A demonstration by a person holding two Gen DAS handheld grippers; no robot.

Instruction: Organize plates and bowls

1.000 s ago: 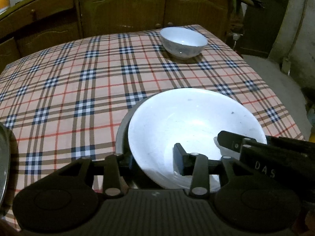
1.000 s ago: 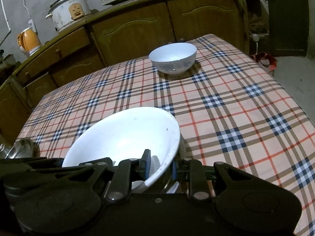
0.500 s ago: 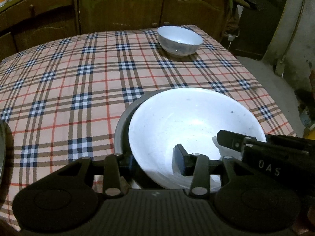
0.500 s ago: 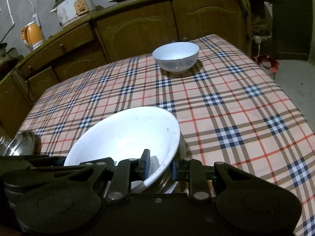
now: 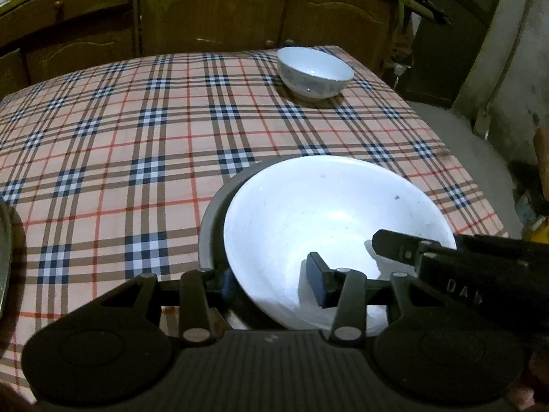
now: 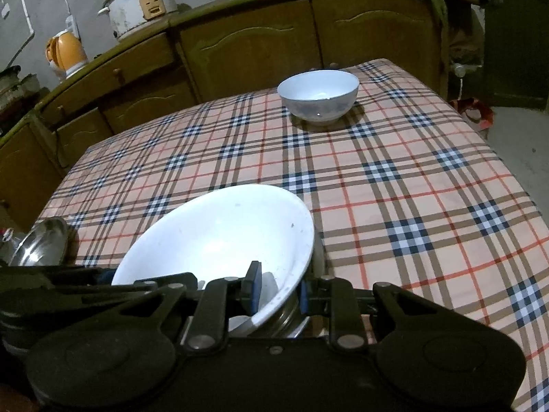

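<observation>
a large white bowl (image 5: 326, 226), empty and faintly speckled, is nested tilted in a grey metal bowl (image 5: 214, 219) near the front of the plaid surface (image 5: 120, 158). its rim is clamped by the right gripper (image 6: 276, 290); the left gripper (image 5: 274, 279), its jaws just widened, straddles the opposite rim without pressing. a small white bowl (image 6: 318, 98), empty, stands well apart.

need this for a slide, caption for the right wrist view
Right gripper clamps the rim of a large white bowl on a plaid tablecloth; small white bowl beyond.

large bowl (image 5: 329, 226) sits in a metal dish (image 5: 214, 216) near; small bowl (image 5: 314, 72) far behind.
</observation>
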